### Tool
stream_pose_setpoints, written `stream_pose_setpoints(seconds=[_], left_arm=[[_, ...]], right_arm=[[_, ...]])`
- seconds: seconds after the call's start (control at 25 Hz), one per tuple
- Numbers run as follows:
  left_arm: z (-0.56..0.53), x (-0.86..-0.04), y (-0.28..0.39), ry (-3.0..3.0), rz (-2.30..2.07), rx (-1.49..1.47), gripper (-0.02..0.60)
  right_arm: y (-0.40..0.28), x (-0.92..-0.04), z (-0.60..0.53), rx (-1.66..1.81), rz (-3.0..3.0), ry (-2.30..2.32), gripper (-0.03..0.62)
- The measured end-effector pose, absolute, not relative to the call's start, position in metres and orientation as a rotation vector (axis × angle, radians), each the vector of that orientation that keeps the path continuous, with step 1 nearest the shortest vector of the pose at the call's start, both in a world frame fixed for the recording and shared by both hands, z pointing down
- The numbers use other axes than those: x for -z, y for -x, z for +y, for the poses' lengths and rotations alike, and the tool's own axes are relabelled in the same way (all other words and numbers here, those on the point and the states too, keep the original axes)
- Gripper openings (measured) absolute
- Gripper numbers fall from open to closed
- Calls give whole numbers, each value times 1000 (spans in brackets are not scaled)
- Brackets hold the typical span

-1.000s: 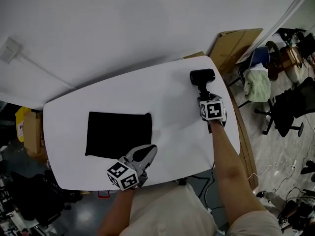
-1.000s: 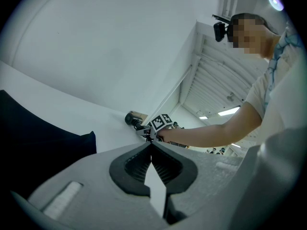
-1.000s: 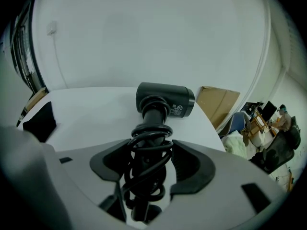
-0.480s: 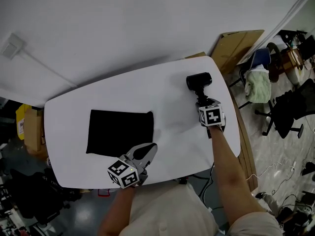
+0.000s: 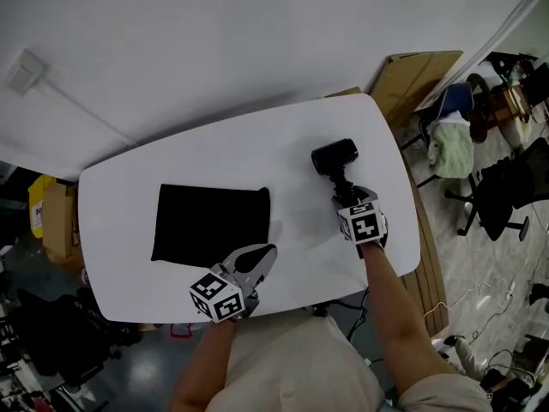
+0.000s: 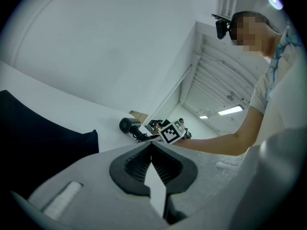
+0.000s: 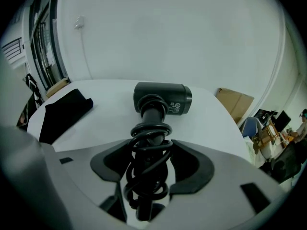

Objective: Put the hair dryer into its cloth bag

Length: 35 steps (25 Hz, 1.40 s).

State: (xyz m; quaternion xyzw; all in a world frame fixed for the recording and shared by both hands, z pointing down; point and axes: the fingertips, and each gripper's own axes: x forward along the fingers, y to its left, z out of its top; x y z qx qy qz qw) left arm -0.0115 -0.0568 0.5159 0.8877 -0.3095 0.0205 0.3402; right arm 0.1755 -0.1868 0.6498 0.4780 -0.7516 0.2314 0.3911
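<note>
two claws: right gripper [image 5: 343, 197] clamps the hair dryer [image 5: 334, 155], its label [image 7: 175, 106] illegible; left gripper [image 5: 267, 252] pinched together, empty.

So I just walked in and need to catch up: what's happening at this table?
A person with a gripper in each hand is packing a black hair dryer, its cord coiled round the handle. The right gripper clamps that handle at the right side of the white table. The flat black cloth bag lies to the left, apart from the dryer. The left gripper is shut and empty by the bag's near edge.
</note>
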Motion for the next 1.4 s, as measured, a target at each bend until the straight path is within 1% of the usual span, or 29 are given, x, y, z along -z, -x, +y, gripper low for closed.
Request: stream_pose_setpoints(seconds=[0.36,0.84,0.88,0.96,1.0,1.04,1.4], left_arm=[[-52,-525,19,-2298,-842,-85,9],[-52,-550,37,-2252,-993,-253,13],[-55,-551,39,-2248,-1010,-262,28],[-63,-554,42,-2235,-1049,-288,112],[-68,-556,43,-2226,-1072,-308,135],[-73,-559,44,-2217,-1096,-333,144],[-104,-600,50,-2102,-1257,-702,156]], right_arm=[[-150,-648,-127,-547,-1958,-1125,261],[-132,-648,-84,-548,-1995,-1081,260],[-131,-648,-84,-547,-1997,-1081,261],[-130,-648,-84,-548,-2000,-1081,261],[-130,-648,-84,-548,-2002,-1082,261],[-130,-648,-84,-547,-2004,-1082,261],[-131,-648,-85,-530,-2013,-1077,261]])
